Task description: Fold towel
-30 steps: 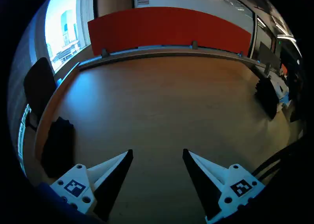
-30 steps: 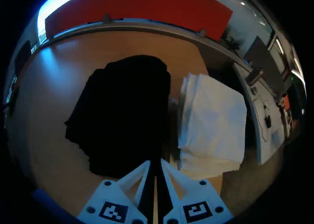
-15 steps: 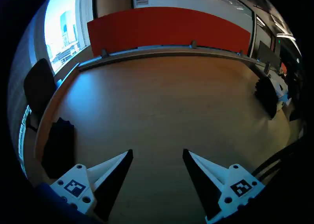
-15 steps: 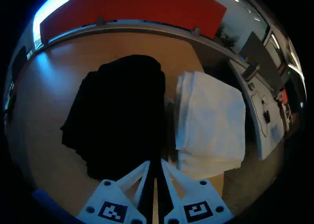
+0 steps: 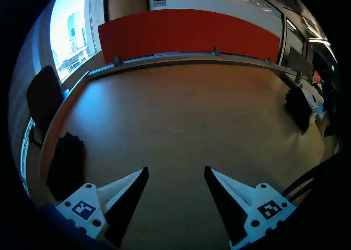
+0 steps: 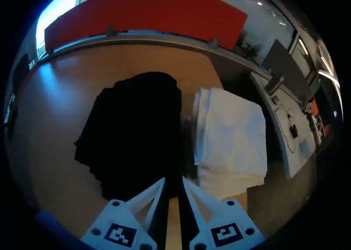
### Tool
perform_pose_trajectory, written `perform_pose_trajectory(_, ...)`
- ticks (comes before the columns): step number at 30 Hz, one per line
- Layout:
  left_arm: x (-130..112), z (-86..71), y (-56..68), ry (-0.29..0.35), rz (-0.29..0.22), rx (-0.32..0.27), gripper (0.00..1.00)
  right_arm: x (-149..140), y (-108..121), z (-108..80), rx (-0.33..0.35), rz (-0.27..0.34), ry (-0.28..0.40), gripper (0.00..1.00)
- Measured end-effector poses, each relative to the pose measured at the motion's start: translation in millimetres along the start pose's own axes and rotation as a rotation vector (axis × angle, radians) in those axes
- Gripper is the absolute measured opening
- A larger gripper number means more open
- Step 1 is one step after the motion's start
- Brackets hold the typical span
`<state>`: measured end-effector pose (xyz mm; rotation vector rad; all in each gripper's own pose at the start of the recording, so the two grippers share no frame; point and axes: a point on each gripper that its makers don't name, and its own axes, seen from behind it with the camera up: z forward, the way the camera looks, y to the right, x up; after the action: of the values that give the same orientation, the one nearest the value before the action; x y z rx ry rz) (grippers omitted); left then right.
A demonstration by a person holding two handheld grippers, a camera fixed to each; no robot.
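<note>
A folded black towel lies on the wooden table, with a stack of folded white towels right beside it. My right gripper is at the black towel's near edge, its fingers parted by a narrow gap; bare wood shows between them lower down. My left gripper hangs wide open over bare table, holding nothing. In the left gripper view the black towel is a dark heap at the far right edge.
A red partition runs along the table's back edge. A black chair and a dark bundle sit off the table's left side. Beyond the white towels stands a pale side desk with cables.
My right gripper's fingers, pressed almost together before, have parted slightly, and the gripper has drawn back a little from the towels. The left gripper has stayed still.
</note>
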<state>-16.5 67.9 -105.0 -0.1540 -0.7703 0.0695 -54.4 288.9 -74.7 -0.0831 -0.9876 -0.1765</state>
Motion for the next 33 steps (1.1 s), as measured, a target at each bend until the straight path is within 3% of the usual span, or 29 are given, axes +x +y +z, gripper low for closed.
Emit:
perform_pose_trajectory(4,-0.4,-0.4,0.0,0.001,0.002,-0.002,0.94,1.1,-0.5,-3.8,-0.005,0.005,0.012,0.16)
perform_pose_trajectory(6,-0.7,-0.7,-0.3,0.002,0.002,-0.003,0.94,1.7,-1.0,-5.9,-0.007,0.009,0.018,0.27)
perform_pose_trajectory(10,-1.4,-1.3,-1.6,0.004,-0.001,-0.005,0.94,2.9,-1.2,-10.0,-0.018,0.011,0.028,0.6)
perform_pose_trajectory(18,0.6,-3.7,-4.6,0.013,-0.002,-0.007,0.94,3.5,-6.3,-17.0,-0.021,0.003,0.036,0.81)
perform_pose_trajectory(27,5.3,-6.3,-8.2,0.03,-0.007,-0.008,0.94,11.4,-13.4,-31.0,-0.022,0.026,0.081,0.84)
perform_pose_trajectory(33,7.7,-7.3,-10.2,0.039,-0.012,-0.009,0.94,27.1,-19.8,-45.1,-0.031,0.052,0.163,0.84)
